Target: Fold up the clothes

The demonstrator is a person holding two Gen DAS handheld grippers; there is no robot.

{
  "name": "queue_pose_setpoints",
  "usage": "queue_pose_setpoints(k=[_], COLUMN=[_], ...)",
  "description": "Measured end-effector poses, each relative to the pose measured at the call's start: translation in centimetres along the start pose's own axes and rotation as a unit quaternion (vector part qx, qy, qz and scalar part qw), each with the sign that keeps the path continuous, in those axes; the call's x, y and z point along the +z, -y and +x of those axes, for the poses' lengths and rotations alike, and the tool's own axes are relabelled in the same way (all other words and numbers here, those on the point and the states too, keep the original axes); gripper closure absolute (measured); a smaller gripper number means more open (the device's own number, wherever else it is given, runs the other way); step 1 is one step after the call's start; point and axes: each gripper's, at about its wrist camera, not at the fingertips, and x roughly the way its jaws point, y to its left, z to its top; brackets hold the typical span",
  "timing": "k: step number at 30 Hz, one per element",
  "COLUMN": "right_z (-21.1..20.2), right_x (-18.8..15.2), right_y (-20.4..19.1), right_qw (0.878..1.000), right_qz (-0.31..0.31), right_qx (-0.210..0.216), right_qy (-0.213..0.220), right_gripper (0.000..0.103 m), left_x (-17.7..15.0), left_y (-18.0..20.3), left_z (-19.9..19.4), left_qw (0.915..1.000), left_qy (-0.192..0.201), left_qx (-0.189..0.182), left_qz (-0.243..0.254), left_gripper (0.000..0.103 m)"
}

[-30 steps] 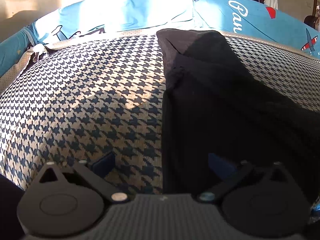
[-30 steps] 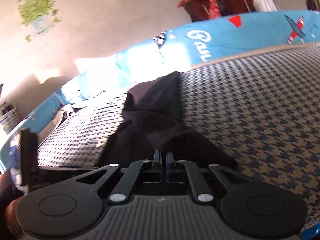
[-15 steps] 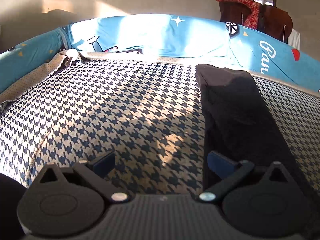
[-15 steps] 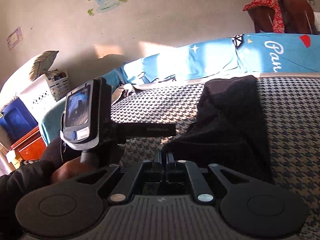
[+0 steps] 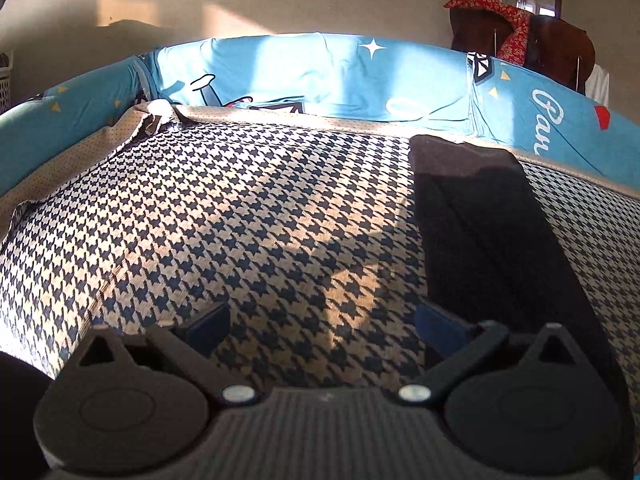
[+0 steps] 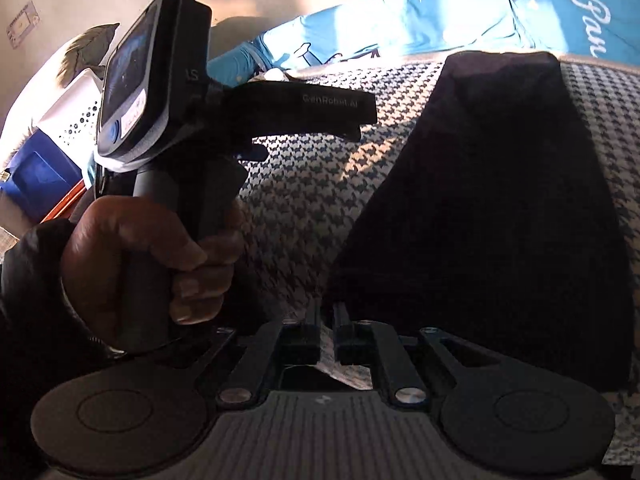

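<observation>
Fingers (image 5: 436, 322) of the left gripper (image 5: 320, 320) are spread wide over the houndstooth bed (image 5: 240, 220); right gripper (image 6: 326, 320) fingers are pinched narrow beside the black garment (image 6: 500, 200).

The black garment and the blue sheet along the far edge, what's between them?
Left wrist view: just a thin strip of the tan houndstooth cover separates the black garment from the blue sheet; nothing else lies there.

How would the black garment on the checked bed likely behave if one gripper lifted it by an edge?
The black garment would probably droop: it lies flat with soft creases. It looks thin, so likely light. The folded layers may slide apart, as nothing pins them.
</observation>
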Motion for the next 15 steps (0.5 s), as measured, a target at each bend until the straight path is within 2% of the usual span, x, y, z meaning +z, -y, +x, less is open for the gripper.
queue_pose_setpoints(k=[4, 9, 15], right_z=[-0.9, -3.2, -6.1], right_x=[-0.4, -1.1, -2.0], right_y=[0.6, 3.2, 6.7], right_qw=[1.0, 0.996, 0.975], right_qz=[0.0, 0.046, 0.109], right_qx=[-0.014, -0.076, -0.182], right_qy=[0.006, 0.029, 0.059], right_gripper=[0.087, 0.085, 0.083], left_x=[-0.3, -0.8, -1.3], left_y=[1.0, 2.0, 3.3], left_z=[0.2, 0.3, 0.1], left_qw=[0.9998, 0.9988, 0.9967], left_qy=[-0.004, -0.01, -0.011], left_qx=[-0.007, -0.025, -0.05], left_qz=[0.02, 0.042, 0.063], left_gripper=[0.0, 0.0, 0.0])
